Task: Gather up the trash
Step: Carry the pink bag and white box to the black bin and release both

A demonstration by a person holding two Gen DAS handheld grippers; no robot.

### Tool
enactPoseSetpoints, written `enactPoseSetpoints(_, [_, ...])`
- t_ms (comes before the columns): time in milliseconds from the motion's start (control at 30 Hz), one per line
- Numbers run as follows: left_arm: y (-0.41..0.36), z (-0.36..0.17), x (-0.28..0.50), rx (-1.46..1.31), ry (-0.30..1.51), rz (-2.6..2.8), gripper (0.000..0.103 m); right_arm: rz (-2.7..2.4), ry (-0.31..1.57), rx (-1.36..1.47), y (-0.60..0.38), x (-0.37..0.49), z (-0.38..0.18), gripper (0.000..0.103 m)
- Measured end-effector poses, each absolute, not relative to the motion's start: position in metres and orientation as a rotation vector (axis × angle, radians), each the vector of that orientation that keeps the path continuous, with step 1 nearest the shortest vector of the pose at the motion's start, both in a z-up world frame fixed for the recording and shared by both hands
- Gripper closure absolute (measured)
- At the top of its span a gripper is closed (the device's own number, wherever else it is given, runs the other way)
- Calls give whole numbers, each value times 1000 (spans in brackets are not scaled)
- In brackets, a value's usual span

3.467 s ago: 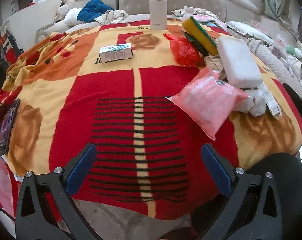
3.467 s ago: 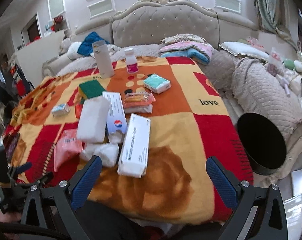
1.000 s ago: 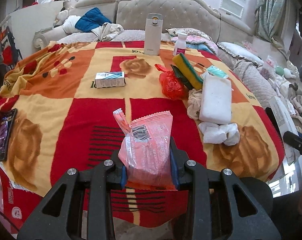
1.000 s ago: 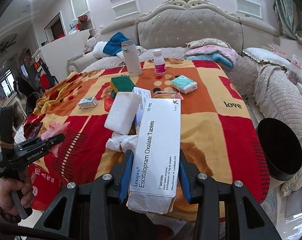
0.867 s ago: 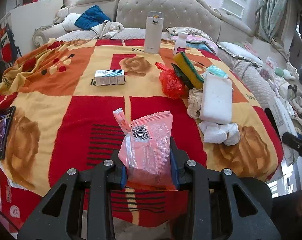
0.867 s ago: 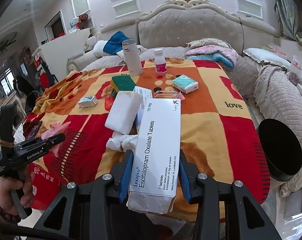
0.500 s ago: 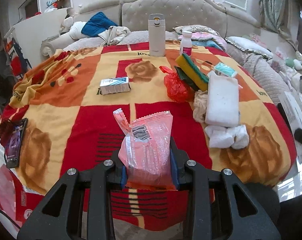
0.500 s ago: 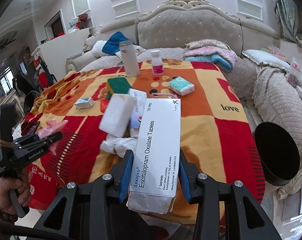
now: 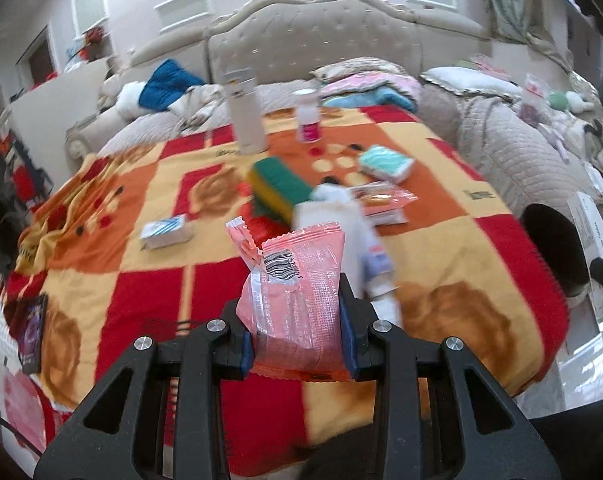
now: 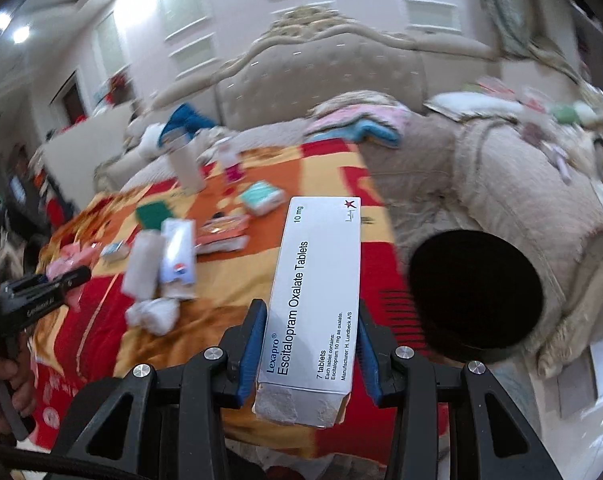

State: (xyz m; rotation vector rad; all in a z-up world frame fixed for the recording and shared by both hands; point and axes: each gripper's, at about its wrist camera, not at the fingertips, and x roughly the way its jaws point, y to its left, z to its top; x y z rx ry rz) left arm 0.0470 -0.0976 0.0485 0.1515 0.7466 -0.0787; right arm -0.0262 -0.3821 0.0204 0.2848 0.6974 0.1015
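Note:
My left gripper point(image 9: 297, 334) is shut on a pink plastic wrapper point(image 9: 295, 292) and holds it above the near edge of the blanket-covered table point(image 9: 481, 216). My right gripper point(image 10: 307, 354) is shut on a long white Lexapro tablet box point(image 10: 315, 296), held above the table's right edge. A round black bin point(image 10: 475, 290) stands on the floor just right of the box; it also shows in the left wrist view point(image 9: 551, 248). The left gripper with the wrapper also shows at the far left of the right wrist view point(image 10: 41, 284).
On the table lie a white foam block point(image 10: 141, 264), crumpled tissue point(image 10: 153, 314), a green-yellow sponge point(image 9: 279, 188), a small striped box point(image 9: 167, 232), a teal packet point(image 9: 387, 162), a white flask point(image 9: 245, 114) and a pill bottle point(image 9: 307, 116). A beige sofa point(image 10: 521, 184) stands at the right.
Both grippers have swung to the right with their loads. The black bin now sits much nearer the tablet box in the right wrist view. Both views are motion-blurred.

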Motion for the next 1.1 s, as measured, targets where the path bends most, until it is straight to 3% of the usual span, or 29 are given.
enactPoseSetpoints(433, [-282,43,64,223,738,-607,72,-139,705,501,-536,-16,-19,62])
enactPoseSetpoints(700, [-395,16,102,259,801,-887,72,-124,785,489,-546,29,-68,62])
enactPoseSetpoints(900, [-434,-21,144,231,912,-823,71,-149,841,507,-557,44,-89,61])
enactPoseSetpoints(1100, [-434,-31,158,169,946,-784,42,-213,847,558,-567,48,-94,53])
